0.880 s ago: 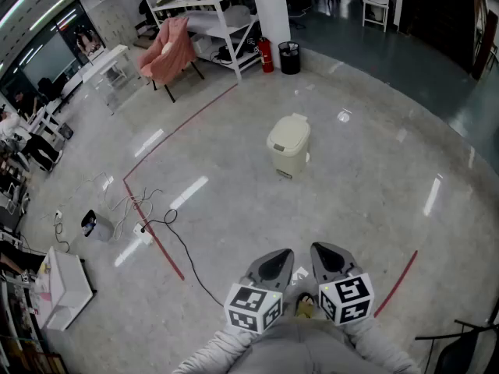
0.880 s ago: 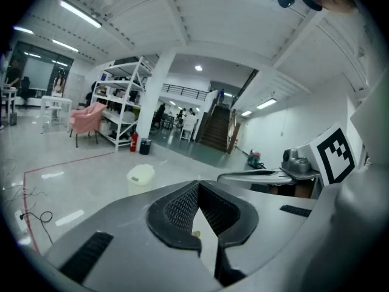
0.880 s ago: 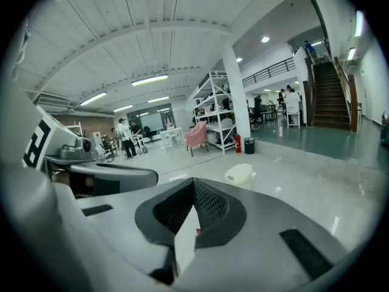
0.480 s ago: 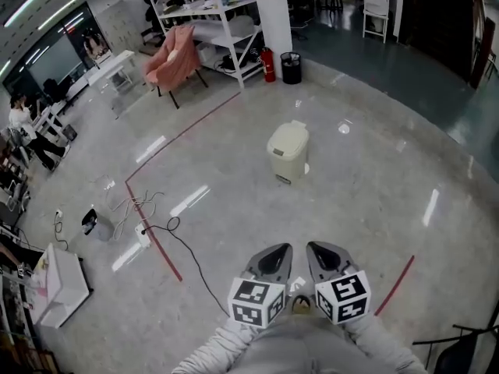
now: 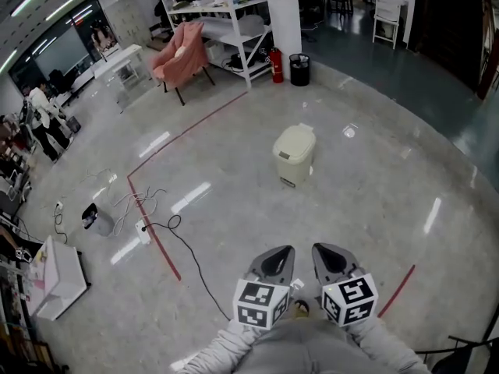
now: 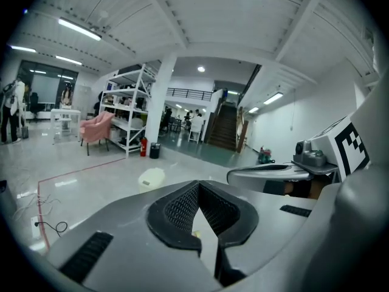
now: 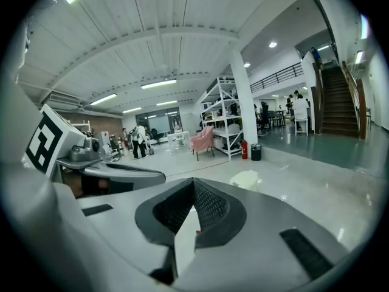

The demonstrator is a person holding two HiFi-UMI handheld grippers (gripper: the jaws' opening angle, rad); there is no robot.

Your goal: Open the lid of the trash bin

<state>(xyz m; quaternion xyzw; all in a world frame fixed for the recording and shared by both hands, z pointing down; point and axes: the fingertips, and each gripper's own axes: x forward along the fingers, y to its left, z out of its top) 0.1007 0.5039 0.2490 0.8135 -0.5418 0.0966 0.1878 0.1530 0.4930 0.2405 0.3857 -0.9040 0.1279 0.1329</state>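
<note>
A cream trash bin [image 5: 294, 156] stands alone on the polished floor a few steps ahead, with its lid down. It shows small in the left gripper view [image 6: 151, 178] and in the right gripper view [image 7: 245, 179]. My left gripper [image 5: 277, 255] and right gripper [image 5: 325, 252] are held side by side close to my body, pointing toward the bin and far from it. Both have their jaws shut tip to tip with nothing between them, as seen on the left gripper [image 6: 198, 186] and the right gripper [image 7: 193, 181].
A red tape line [image 5: 160, 244] and a black cable with a power strip [image 5: 143, 228] cross the floor at left. A white box [image 5: 54, 275] lies at far left. Behind the bin are a pink chair [image 5: 183, 53], white shelving [image 5: 226, 18], a fire extinguisher [image 5: 275, 65] and a black bin [image 5: 299, 69]. A person [image 5: 43, 115] stands far left.
The head view has shifted a little, so the bin sits slightly lower and further right in the picture. Both grippers stay shut in the same place by my body.
</note>
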